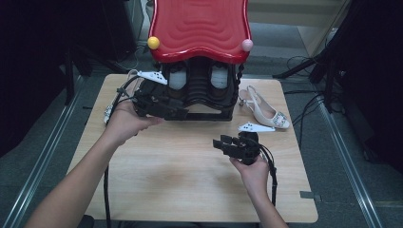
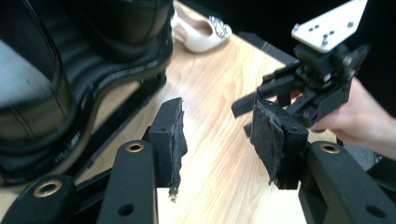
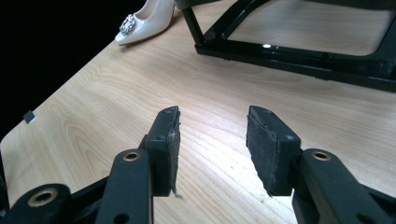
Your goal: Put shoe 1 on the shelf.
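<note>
With both jaws spread and empty, the left gripper (image 1: 178, 114), touching the black rack (image 1: 204, 95), could shove it, while the right gripper (image 1: 219, 143) hangs well short of it.

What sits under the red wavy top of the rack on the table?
Under the red top, the black rack holds two white items in its slots, possibly shoes; the top and frame cover most of them. A white heeled shoe lies beside the rack.
</note>
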The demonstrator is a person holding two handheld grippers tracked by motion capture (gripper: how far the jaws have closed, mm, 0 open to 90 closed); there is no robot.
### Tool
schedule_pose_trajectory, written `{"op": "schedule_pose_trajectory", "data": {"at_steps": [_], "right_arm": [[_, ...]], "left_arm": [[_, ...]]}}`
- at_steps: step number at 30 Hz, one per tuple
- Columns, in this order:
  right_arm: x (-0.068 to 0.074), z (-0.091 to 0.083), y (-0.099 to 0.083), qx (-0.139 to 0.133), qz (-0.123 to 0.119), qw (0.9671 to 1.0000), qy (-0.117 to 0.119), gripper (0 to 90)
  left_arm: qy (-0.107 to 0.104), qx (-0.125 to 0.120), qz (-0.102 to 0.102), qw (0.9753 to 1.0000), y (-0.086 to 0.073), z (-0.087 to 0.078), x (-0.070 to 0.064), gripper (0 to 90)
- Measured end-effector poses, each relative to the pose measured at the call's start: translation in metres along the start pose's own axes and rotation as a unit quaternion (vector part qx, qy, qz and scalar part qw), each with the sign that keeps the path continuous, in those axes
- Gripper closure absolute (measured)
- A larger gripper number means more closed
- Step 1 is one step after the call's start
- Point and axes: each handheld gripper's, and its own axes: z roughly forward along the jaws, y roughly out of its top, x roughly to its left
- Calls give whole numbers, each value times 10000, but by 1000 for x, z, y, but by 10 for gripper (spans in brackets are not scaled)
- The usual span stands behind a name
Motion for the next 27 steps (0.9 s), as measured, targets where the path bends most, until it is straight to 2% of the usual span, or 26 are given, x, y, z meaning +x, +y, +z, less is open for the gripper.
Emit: {"op": "schedule_pose_trajectory", "data": {"at_steps": [3, 6, 9, 14, 17, 22, 24, 27], "right_arm": [[0, 0, -2, 23, -9, 10000, 60, 551], [-2, -2, -5, -14, -45, 10000, 78, 519], [-4, -6, -7, 9, -90, 10000, 16, 511], [-9, -14, -11, -55, -242, 9996, -164, 488], [-13, -17, -13, -50, -208, 9996, -194, 472], [-18, -23, -16, -115, -117, 9997, -159, 470], [-20, -25, -17, -117, -79, 9998, -167, 470], [-22, -27, -18, -130, -46, 9998, -161, 472]], "left_arm": [[1, -41, 33, 10000, -11, 2, -1, 533], [103, -37, 86, 9999, -25, 5, -3, 518], [153, 77, -29, 9998, -38, 10, -3, 496], [190, 134, -100, 9997, -62, 17, 0, 477], [260, 151, -133, 9995, -75, 22, 3, 469], [159, 103, -339, 9992, -98, 32, 8, 469], [184, 26, -403, 9990, -107, 36, 9, 471], [270, 156, -352, 9989, -117, 40, 11, 471]]}}
